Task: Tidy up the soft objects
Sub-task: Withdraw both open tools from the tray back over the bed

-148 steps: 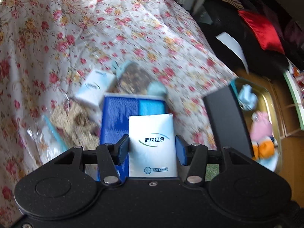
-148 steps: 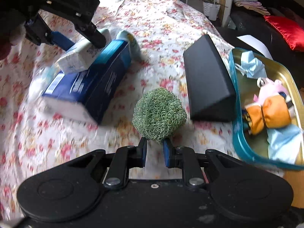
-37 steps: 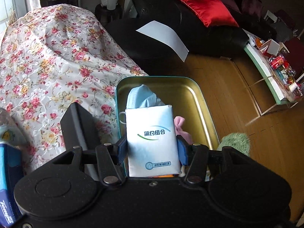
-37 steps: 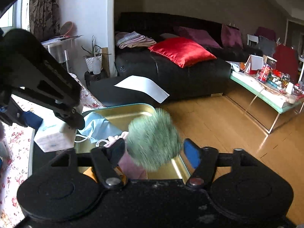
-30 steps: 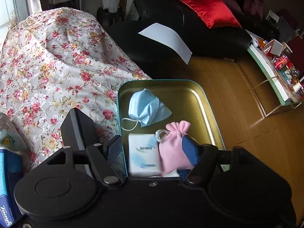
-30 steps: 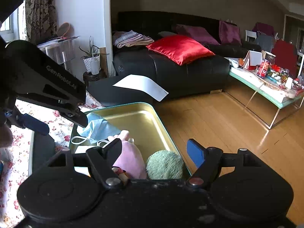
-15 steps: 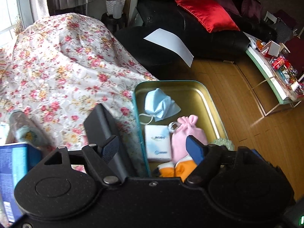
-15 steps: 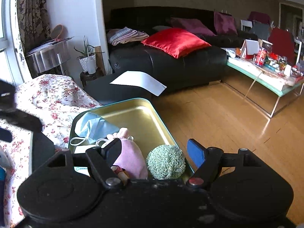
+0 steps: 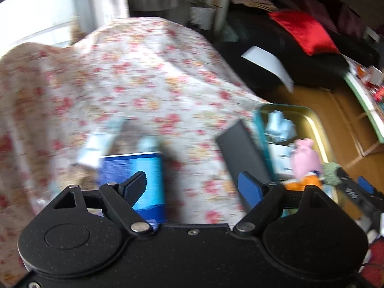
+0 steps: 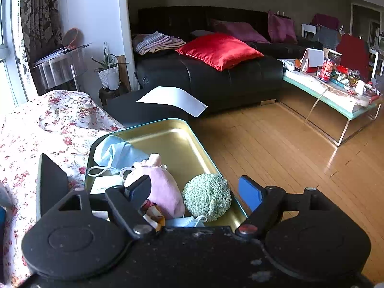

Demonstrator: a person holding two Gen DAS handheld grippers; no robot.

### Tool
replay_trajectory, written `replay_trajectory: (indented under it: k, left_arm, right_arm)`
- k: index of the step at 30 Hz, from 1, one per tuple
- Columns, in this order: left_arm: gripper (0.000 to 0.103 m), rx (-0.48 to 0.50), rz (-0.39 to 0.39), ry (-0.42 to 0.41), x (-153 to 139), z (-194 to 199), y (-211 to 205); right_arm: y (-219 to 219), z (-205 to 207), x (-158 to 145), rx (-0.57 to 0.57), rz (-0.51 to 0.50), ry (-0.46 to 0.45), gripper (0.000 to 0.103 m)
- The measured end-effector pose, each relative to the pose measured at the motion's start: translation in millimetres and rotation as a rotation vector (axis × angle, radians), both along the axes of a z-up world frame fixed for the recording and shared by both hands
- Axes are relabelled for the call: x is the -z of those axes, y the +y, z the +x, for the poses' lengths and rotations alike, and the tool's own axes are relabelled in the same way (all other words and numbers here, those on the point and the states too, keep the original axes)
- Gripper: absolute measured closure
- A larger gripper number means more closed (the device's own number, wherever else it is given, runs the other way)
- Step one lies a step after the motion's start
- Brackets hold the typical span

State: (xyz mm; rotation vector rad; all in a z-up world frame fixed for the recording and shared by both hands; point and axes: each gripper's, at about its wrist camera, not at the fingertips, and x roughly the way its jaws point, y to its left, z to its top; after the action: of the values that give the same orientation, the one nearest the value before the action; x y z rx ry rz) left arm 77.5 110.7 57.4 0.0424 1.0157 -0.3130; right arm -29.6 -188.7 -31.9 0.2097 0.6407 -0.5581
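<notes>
The gold tin tray (image 10: 199, 144) at the cloth's edge holds a blue face mask (image 10: 115, 153), a white tissue pack (image 10: 105, 184), a pink pouch (image 10: 160, 184) and a green knitted ball (image 10: 206, 196). My right gripper (image 10: 195, 187) hovers over the ball, jaws opening, pads clear of it. The left wrist view is blurred. There my left gripper (image 9: 192, 182) is over the floral cloth, jaws opening and nothing between them. A blue tissue box (image 9: 134, 180) lies by its left finger. The tray (image 9: 312, 120) is off to the right.
A black wedge (image 9: 242, 148) lies on the floral cloth (image 9: 144, 84) between the blue box and the tray. More packets lie blurred behind the box. Beyond the tray are wooden floor (image 10: 276, 148), a black sofa with a red cushion (image 10: 218, 48), and a cluttered coffee table (image 10: 336, 91).
My left gripper dropped the white tissue pack in the tray, opened wider and swung left over the cloth. My right gripper dropped the green ball in the tray and stayed put.
</notes>
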Motion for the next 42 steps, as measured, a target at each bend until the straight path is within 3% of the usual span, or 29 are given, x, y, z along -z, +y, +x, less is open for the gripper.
replay_trajectory:
  k: [8, 16, 22, 28, 32, 42]
  left_arm:
    - [0.023, -0.14, 0.057, -0.022, -5, 2, 82]
    - [0.023, -0.237, 0.059, 0.021, 19, 16, 136]
    - [0.023, -0.266, 0.031, 0.05, 36, 29, 157]
    - [0.023, -0.259, 0.05, 0.055, 50, 42, 168]
    - [0.023, -0.298, -0.005, 0.088, 60, 59, 177]
    - [0.022, -0.226, 0.051, 0.055, 74, 89, 179]
  right_arm:
    - [18, -5, -2, -0.04, -0.045, 0.013, 0.022]
    - [38, -7, 0, -0.078, -0.088, 0.049, 0.021]
    - [51, -9, 1, -0.092, -0.105, 0.074, 0.02]
    - [65, -7, 3, -0.106, -0.124, 0.107, 0.02]
    - [72, -8, 3, -0.115, -0.132, 0.123, 0.02]
    - [82, -11, 2, -0.098, -0.116, 0.155, 0.02]
